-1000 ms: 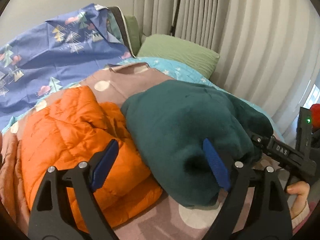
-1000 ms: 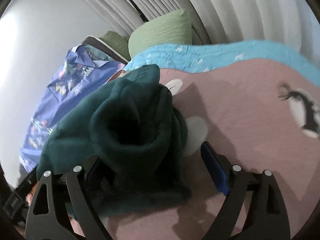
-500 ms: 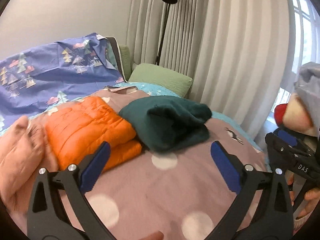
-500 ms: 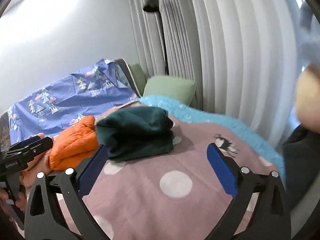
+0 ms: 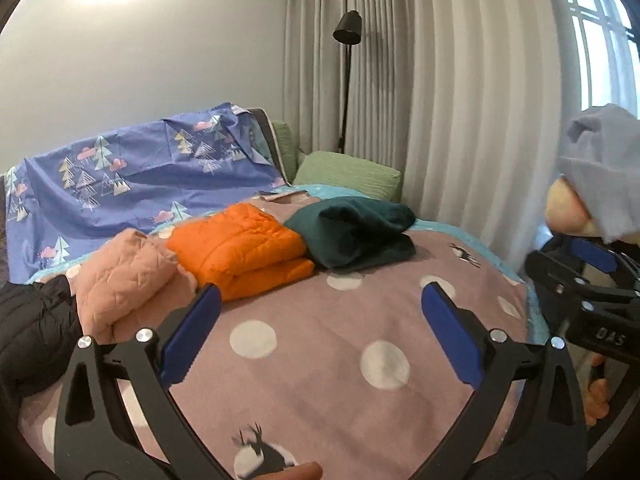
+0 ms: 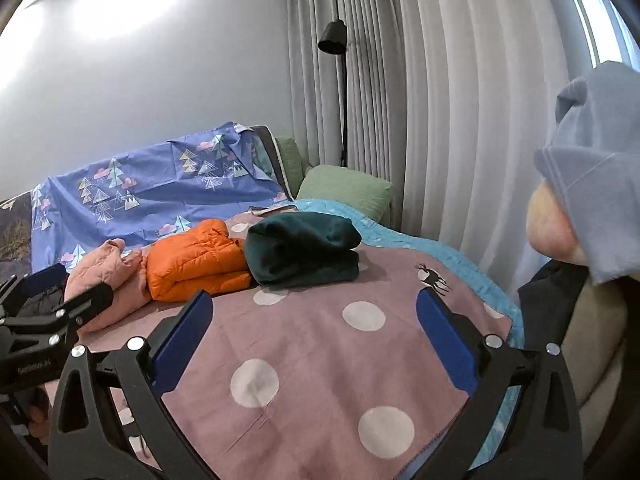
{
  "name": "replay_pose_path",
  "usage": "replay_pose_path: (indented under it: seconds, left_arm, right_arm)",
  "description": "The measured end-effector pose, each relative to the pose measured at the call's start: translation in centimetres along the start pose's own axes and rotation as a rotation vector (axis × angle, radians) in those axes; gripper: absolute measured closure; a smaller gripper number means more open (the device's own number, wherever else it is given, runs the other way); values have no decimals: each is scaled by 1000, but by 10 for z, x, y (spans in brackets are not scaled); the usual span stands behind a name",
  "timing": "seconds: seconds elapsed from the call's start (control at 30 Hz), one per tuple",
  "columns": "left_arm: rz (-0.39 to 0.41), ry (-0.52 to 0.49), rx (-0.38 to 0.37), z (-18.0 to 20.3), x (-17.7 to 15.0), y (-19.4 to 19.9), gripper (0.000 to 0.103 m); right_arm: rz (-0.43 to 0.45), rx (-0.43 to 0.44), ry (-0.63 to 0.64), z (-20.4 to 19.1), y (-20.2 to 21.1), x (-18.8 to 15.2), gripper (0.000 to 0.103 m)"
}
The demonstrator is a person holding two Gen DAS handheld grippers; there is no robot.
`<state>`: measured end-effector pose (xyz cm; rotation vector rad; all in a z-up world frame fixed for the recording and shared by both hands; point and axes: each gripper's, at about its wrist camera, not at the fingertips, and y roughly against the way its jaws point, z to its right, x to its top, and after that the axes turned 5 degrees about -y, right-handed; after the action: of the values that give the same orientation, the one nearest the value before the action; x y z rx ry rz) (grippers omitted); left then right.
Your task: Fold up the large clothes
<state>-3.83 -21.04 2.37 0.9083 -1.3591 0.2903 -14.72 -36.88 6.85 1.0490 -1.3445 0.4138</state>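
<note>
A folded dark green garment (image 5: 356,236) (image 6: 304,254) lies on the pink dotted blanket (image 5: 320,360) (image 6: 316,368), touching a folded orange puffer jacket (image 5: 244,248) (image 6: 196,262). A folded pink quilted garment (image 5: 120,280) (image 6: 108,276) sits left of the orange one. My left gripper (image 5: 320,340) is open and empty, held well back from the pile. My right gripper (image 6: 316,340) is open and empty too. The right gripper also shows at the right edge of the left wrist view (image 5: 580,292).
A black puffy garment (image 5: 32,332) lies at the left edge. A blue tree-print sheet (image 5: 132,184) covers the far side. Green pillows (image 5: 348,172), a floor lamp (image 5: 346,80) and white curtains (image 5: 460,120) stand behind. The bed edge falls off at right.
Both grippers have let go of the green garment and pulled far back from it. The green garment now rests folded beside the orange jacket.
</note>
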Motion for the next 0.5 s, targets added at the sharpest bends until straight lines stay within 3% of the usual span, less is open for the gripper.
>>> replay_pose_path:
  seconds: [0.5]
  left_arm:
    - [-98,15,72,0,-33,48,2]
  right_arm:
    - [-20,12,58,-11,31,-32,1]
